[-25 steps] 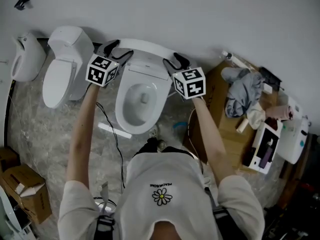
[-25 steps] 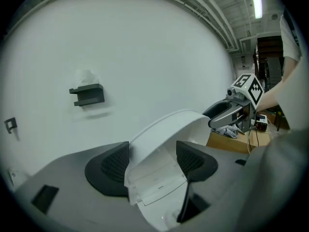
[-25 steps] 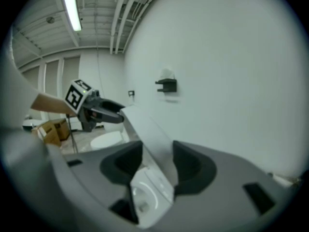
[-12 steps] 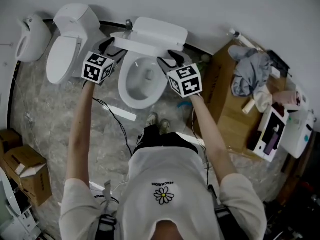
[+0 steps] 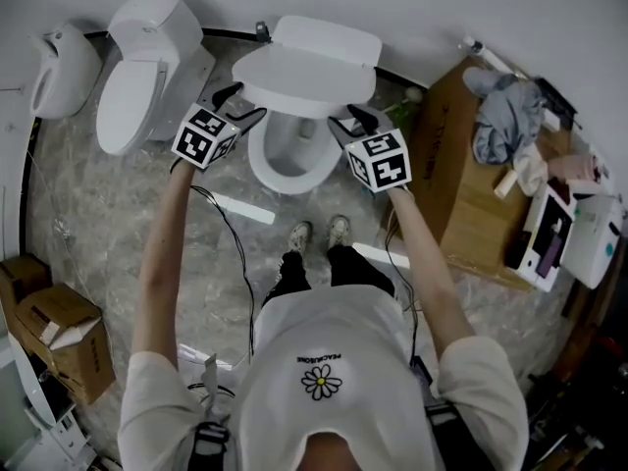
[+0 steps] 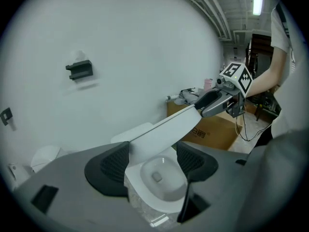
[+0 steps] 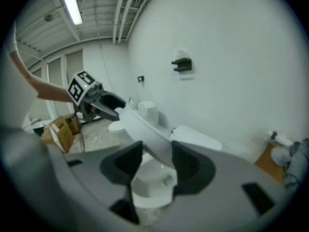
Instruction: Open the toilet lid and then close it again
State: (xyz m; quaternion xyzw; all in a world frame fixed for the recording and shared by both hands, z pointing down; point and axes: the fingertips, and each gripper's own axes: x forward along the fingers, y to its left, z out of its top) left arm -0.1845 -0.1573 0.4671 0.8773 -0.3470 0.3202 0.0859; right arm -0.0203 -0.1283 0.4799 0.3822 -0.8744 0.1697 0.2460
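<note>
The white toilet lid (image 5: pixel 309 72) hangs half-lowered over the open bowl (image 5: pixel 289 170). My left gripper (image 5: pixel 240 104) is shut on the lid's left edge. On the lid's right edge my right gripper (image 5: pixel 351 118) is shut as well. In the left gripper view the lid (image 6: pixel 164 129) slants up between my left gripper's (image 6: pixel 152 153) dark pads, and the right gripper (image 6: pixel 212 100) holds its far edge above the bowl (image 6: pixel 157 178). In the right gripper view the lid (image 7: pixel 145 127) runs between my right gripper's (image 7: pixel 157 161) pads toward the left gripper (image 7: pixel 113 105).
A second white toilet (image 5: pixel 137 67) and another white fixture (image 5: pixel 59 72) stand to the left. A brown cardboard box (image 5: pixel 461 165) with clothes (image 5: pixel 505 116) on it stands close on the right. A cable (image 5: pixel 231 253) and a white strip (image 5: pixel 245 209) lie on the floor near the person's feet (image 5: pixel 319 234).
The lid has swung down from upright against the tank to half-lowered over the bowl. Both grippers have come down and toward the person with it.
</note>
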